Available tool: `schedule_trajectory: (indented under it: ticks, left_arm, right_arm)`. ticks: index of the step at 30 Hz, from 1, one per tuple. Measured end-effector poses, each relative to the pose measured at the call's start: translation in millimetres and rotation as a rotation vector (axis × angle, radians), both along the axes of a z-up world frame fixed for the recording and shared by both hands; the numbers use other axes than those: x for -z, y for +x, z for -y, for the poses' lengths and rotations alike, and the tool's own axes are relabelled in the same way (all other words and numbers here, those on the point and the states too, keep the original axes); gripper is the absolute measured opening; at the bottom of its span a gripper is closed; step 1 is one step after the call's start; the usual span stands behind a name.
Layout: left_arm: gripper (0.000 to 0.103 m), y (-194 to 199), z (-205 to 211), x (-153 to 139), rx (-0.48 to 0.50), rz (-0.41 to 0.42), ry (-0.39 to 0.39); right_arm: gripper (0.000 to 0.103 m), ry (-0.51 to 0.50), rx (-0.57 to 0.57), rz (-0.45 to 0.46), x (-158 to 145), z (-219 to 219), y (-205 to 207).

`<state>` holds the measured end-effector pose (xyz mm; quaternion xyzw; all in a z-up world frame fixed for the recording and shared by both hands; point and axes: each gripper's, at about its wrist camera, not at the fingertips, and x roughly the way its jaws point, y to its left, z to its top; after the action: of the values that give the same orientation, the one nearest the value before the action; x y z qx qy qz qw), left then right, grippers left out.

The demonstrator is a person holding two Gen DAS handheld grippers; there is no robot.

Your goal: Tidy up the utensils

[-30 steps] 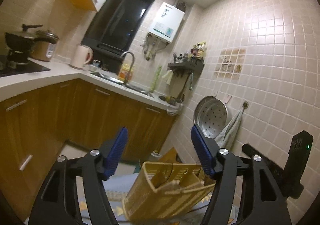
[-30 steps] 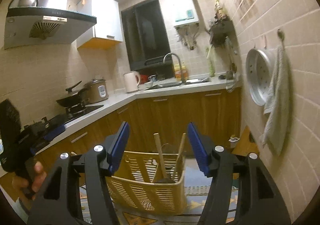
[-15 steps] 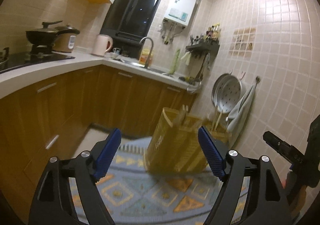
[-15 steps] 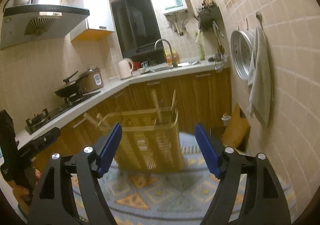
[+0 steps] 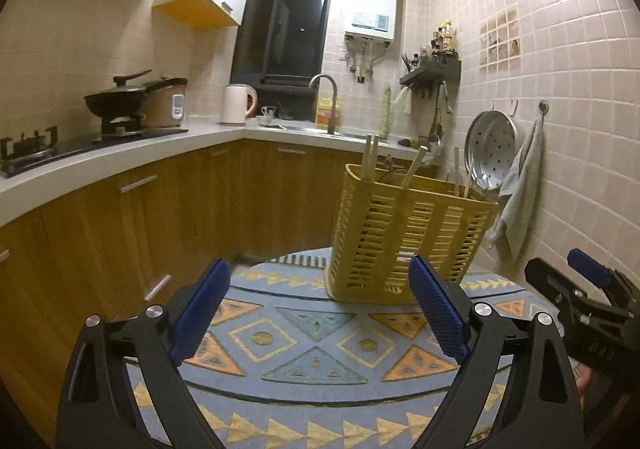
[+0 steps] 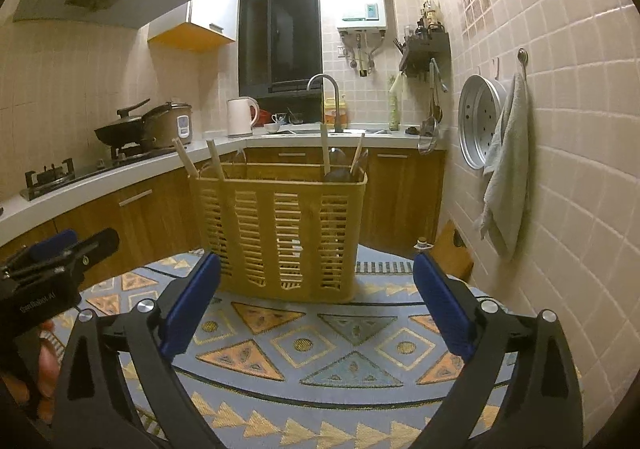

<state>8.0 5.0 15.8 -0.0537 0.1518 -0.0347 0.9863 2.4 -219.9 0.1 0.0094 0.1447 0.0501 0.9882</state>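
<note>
A yellow slotted utensil basket (image 5: 404, 237) stands upright on a patterned cloth (image 5: 316, 353); it also shows in the right wrist view (image 6: 284, 233). Several wooden utensil handles (image 6: 326, 149) stick up out of it. My left gripper (image 5: 320, 313) is open and empty, a short way in front of the basket. My right gripper (image 6: 316, 305) is open and empty, also in front of the basket. Each gripper shows at the edge of the other's view: the right gripper (image 5: 588, 305) and the left gripper (image 6: 52, 261).
A white counter (image 5: 120, 161) with a stove, pan and rice cooker (image 5: 164, 105) runs along the left. A sink and tap (image 5: 328, 101) are at the back. A steamer tray (image 5: 490, 149) and towel (image 5: 520, 189) hang on the tiled right wall.
Both grippers have pulled back from the basket and tilted down. The basket, earlier close and tipped between the fingers, now stands upright on the cloth farther ahead.
</note>
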Motion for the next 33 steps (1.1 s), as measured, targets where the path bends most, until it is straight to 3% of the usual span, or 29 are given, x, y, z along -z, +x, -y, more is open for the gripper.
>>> schedule_trajectory:
  ticks: [6, 15, 33]
  left_arm:
    - [0.088, -1, 7, 4, -0.039, 0.012, 0.071]
    - [0.090, 3, 23, 11, -0.011, -0.006, 0.145]
    - [0.094, -3, 28, 13, 0.022, 0.016, 0.165]
  right_arm:
    - [0.093, -0.011, 0.012, -0.014, 10, 1, 3]
    - [0.093, 0.010, 0.007, -0.055, 18, 8, 13]
    - [0.095, 0.063, 0.005, -0.117, 25, 18, 21]
